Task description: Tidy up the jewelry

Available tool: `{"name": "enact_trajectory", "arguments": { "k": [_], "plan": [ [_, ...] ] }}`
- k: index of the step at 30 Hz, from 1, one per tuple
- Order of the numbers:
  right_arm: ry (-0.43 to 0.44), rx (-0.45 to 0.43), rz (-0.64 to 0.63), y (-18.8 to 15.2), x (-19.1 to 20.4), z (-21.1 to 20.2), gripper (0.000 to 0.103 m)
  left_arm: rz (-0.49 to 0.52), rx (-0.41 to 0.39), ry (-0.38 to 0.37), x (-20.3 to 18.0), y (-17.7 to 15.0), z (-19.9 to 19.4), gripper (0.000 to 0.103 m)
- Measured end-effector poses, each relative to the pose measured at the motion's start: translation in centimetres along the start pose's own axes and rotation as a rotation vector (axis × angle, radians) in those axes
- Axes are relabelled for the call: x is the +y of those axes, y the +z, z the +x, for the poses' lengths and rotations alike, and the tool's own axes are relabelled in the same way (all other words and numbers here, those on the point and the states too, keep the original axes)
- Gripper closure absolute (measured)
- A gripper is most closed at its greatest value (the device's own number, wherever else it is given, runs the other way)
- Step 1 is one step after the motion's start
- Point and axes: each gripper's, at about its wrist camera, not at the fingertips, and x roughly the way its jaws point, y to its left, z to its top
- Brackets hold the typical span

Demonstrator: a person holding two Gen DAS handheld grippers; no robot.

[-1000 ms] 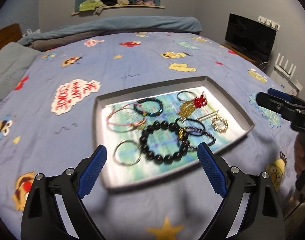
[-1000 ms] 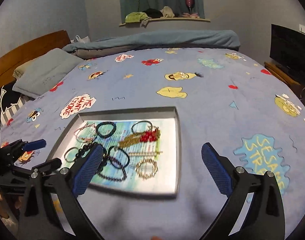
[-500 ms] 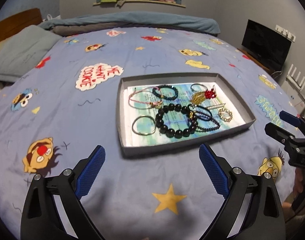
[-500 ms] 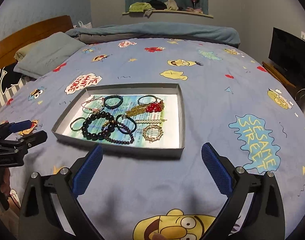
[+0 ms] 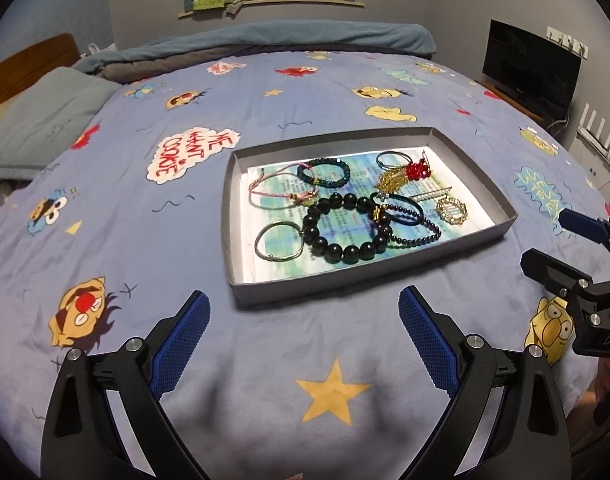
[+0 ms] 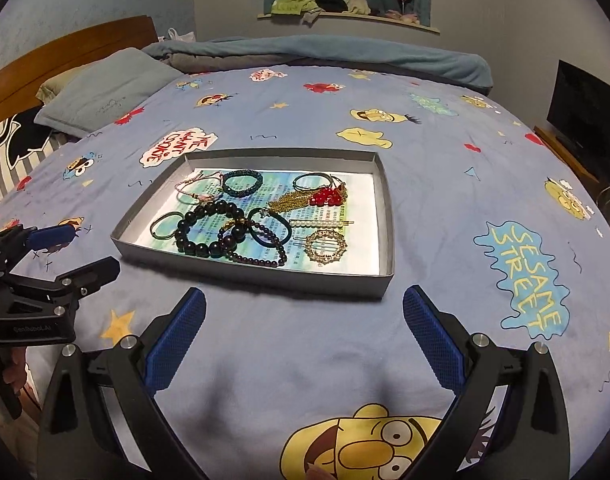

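Observation:
A shallow grey tray (image 5: 261, 292) (image 6: 257, 274) lies on the blue bedspread. Several pieces of jewelry lie in it: a large black bead bracelet (image 5: 341, 254) (image 6: 203, 246), a thin metal bangle (image 5: 279, 240), a pink cord bracelet (image 5: 273, 192), a teal bead bracelet (image 5: 325, 174), a red and gold tassel piece (image 5: 405, 174) (image 6: 325, 198), a gold ring brooch (image 5: 451, 210) (image 6: 325, 245) and a pearl hair pin (image 6: 321, 223). My left gripper (image 5: 305, 336) is open and empty, short of the tray's near edge. My right gripper (image 6: 305, 330) is open and empty, also short of the tray.
The bed carries a grey pillow (image 5: 41, 124) and a folded blanket (image 5: 265, 40) at the far side. A wooden headboard (image 6: 57, 56) stands at the left. A black TV (image 5: 529, 72) stands at the right.
Both grippers have pulled back from above the tray toward the near side of the bed. The tray now lies whole in both views. Both stay open.

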Motion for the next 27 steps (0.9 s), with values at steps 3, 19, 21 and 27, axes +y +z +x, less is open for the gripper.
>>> {"name": "enact_trajectory", "arguments": {
  "k": [3, 19, 21, 27],
  "plan": [
    [0.001, 0.002, 0.005, 0.05, -0.05, 0.14, 0.006, -0.003, 0.001, 0.003, 0.04, 0.02, 0.12, 0.008],
    [-0.001, 0.001, 0.011, 0.17, -0.17, 0.0, 0.006, -0.001, 0.005, 0.003, 0.06, -0.07, 0.14, 0.008],
    [0.001, 0.0, 0.013, 0.17, -0.23, -0.05, 0.006, 0.001, 0.005, 0.001, 0.02, -0.05, 0.16, 0.008],
    [-0.001, 0.003, 0.012, 0.17, -0.24, -0.05, 0.006, 0.004, 0.005, -0.002, -0.11, -0.04, 0.16, 0.008]
  ]
}}
